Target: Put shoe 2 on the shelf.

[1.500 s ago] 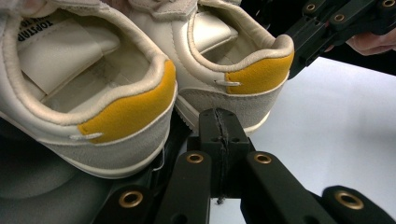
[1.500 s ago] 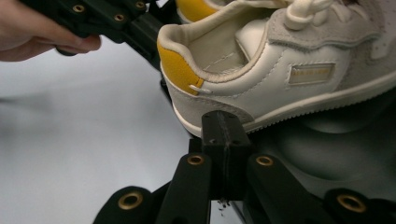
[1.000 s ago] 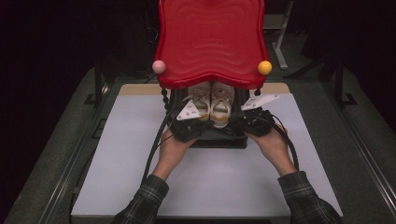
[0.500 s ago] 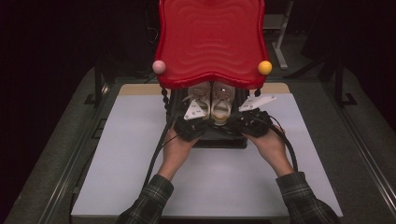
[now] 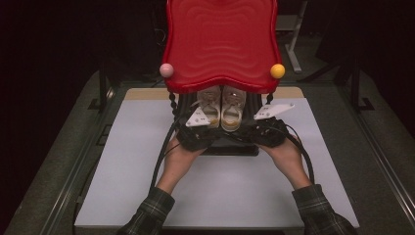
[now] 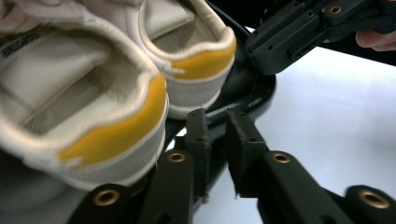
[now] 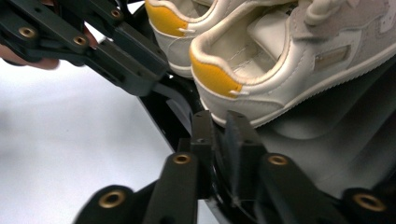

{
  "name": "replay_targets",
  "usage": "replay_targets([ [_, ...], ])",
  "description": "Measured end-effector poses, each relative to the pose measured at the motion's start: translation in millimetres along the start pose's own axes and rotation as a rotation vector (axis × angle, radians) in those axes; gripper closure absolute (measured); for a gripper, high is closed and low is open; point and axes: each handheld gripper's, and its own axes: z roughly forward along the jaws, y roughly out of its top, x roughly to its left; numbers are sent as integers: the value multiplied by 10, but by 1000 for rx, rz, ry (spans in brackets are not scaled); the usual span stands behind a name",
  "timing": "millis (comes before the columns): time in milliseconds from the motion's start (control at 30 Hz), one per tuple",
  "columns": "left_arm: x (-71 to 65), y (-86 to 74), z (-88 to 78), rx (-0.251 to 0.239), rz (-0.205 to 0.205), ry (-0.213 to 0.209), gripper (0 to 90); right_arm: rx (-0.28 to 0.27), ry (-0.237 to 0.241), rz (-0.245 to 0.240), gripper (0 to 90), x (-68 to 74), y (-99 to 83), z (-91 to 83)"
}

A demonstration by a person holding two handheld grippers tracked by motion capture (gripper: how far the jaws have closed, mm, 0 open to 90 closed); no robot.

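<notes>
A pair of cream shoes with yellow heel tabs (image 5: 221, 108) stands on the black lower shelf (image 5: 230, 147) of a small stand, under its red wavy top (image 5: 221, 44). My left gripper (image 5: 195, 133) and right gripper (image 5: 266, 131) sit at the shelf's front corners, one on each side of the heels. Seen from the left gripper (image 6: 217, 126), the jaws have just been opening, with a narrow gap and the shelf's rim (image 6: 252, 93) between them. Seen from the right gripper (image 7: 220, 128), the jaws have also just been opening, around the shelf's edge (image 7: 177, 105), below the nearest heel (image 7: 219, 74).
A pink ball (image 5: 166, 70) and a yellow ball (image 5: 277, 71) cap the red top's front corners. The stand rests at the far middle of a white tabletop (image 5: 220, 191). Black cables trail back along both forearms. Dark floor and metal frames surround the table.
</notes>
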Motion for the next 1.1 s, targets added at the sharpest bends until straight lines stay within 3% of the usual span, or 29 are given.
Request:
replay_targets([
  [233,-31,-111,-175,31,-5,-8,618,-5,14,12,652,22,-63,-96],
  [400,-60,-211,-307,41,-14,15,499,-8,11,6,580,74,-95,-172],
  [567,-54,-341,-470,53,-24,24,441,2,13,9,536,93,-206,-230],
  [800,-51,-588,-687,73,-54,45,384,18,5,28,502,71,-426,-329],
  [1100,-17,-1005,-992,92,-114,83,300,30,-9,85,418,-1,-766,-477],
])
